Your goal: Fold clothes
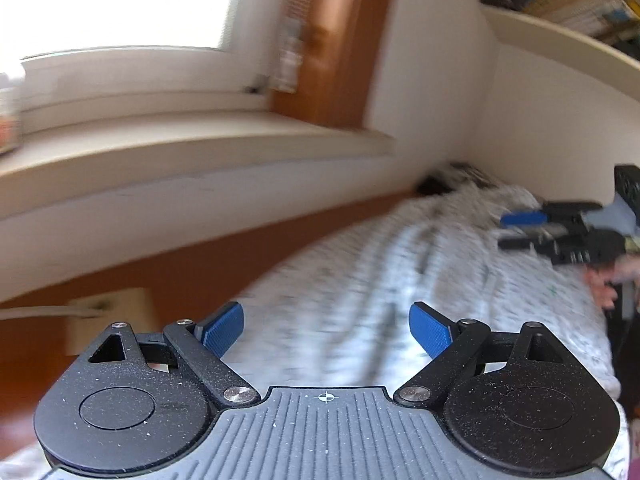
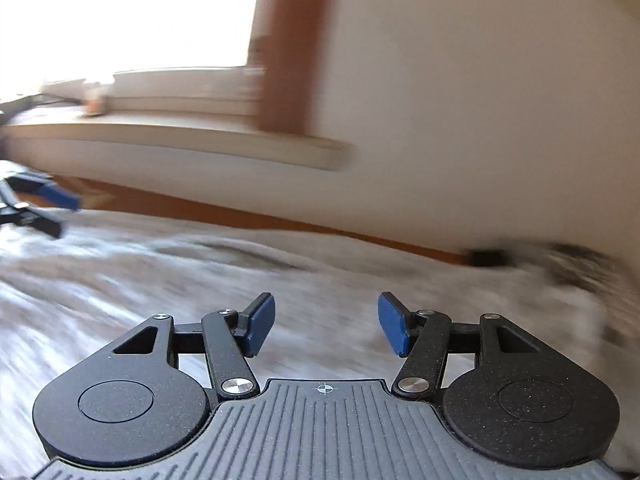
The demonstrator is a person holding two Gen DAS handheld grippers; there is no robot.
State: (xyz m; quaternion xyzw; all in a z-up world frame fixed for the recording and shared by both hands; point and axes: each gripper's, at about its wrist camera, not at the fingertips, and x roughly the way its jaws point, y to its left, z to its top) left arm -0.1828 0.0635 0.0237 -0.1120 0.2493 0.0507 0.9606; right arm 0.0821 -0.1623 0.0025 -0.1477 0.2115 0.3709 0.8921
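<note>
Soft speckled white cloth [image 1: 360, 280] lies beneath the matt black plastic left hand-held gripper [image 1: 326, 330], with ribbed blue pads [image 1: 224, 330].

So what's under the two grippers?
Speckled white fabric lies spread under the open left gripper and the open right gripper. Whatever is beneath it is covered.

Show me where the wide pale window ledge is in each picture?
Left wrist view: the wide pale window ledge curves across the upper left, below the bright window and above the open left gripper.
Right wrist view: the ledge runs across the left and middle, above the open right gripper.
Shared landmark: the brown wooden upright strip standing at the ledge's right end in both views.
</note>
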